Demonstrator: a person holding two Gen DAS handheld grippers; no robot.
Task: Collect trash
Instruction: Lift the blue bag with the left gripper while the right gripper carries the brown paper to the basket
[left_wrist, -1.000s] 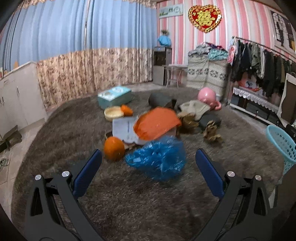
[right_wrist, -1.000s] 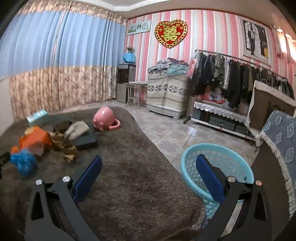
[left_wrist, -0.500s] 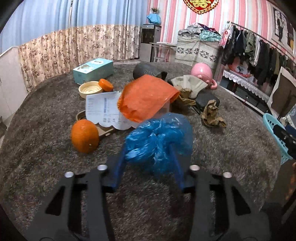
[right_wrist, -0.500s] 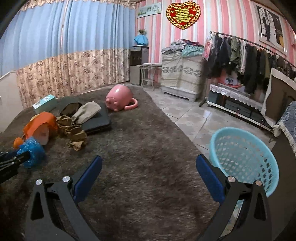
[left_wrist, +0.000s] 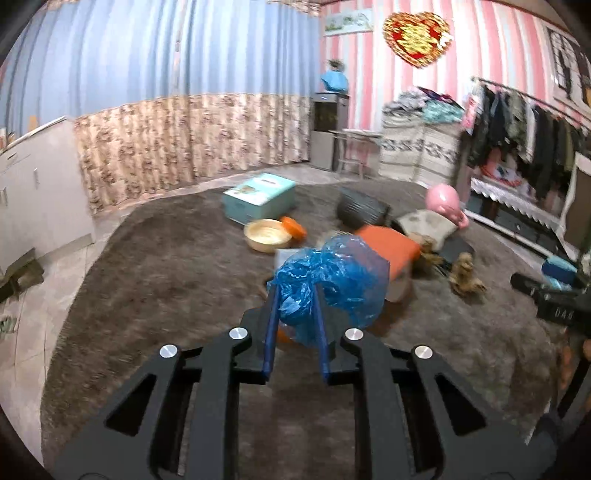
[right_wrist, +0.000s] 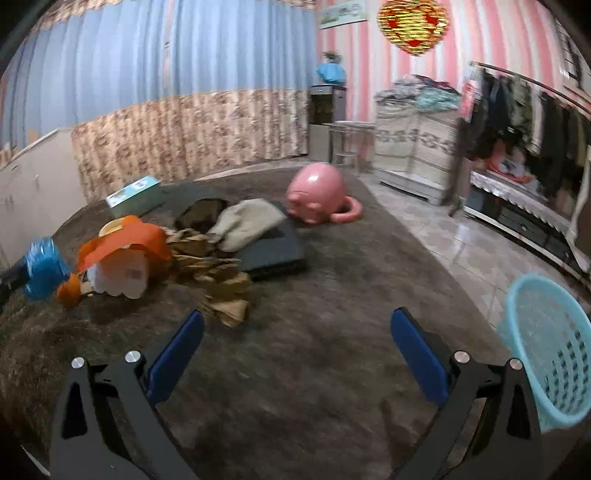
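Observation:
A crumpled blue plastic bag (left_wrist: 332, 280) sits between the blue pads of my left gripper (left_wrist: 295, 295); the jaws are closing and the pads press on its near part. From the right wrist view the same bag (right_wrist: 44, 267) appears at far left. Behind it lie an orange plastic bag (left_wrist: 391, 243) over a white container (right_wrist: 122, 275), an orange fruit (right_wrist: 68, 291) and crumpled brown paper (right_wrist: 221, 280). My right gripper (right_wrist: 297, 317) stands open over bare carpet, with nothing between its fingers. A light blue basket (right_wrist: 546, 350) stands at its right.
On the brown shaggy carpet (left_wrist: 166, 266) are a teal box (left_wrist: 258, 197), a yellow bowl (left_wrist: 267, 236), a pink pig-shaped pot (right_wrist: 317, 197), a beige cloth (right_wrist: 247, 221) and a black flat case (right_wrist: 273, 254). A clothes rack (left_wrist: 524, 147) lines the right wall, a white cabinet (left_wrist: 37, 177) the left.
My left gripper went from wide open to closed around the blue bag, which now rides in front of the pile. My right gripper swung left toward the pile; the basket slid to the frame's right edge.

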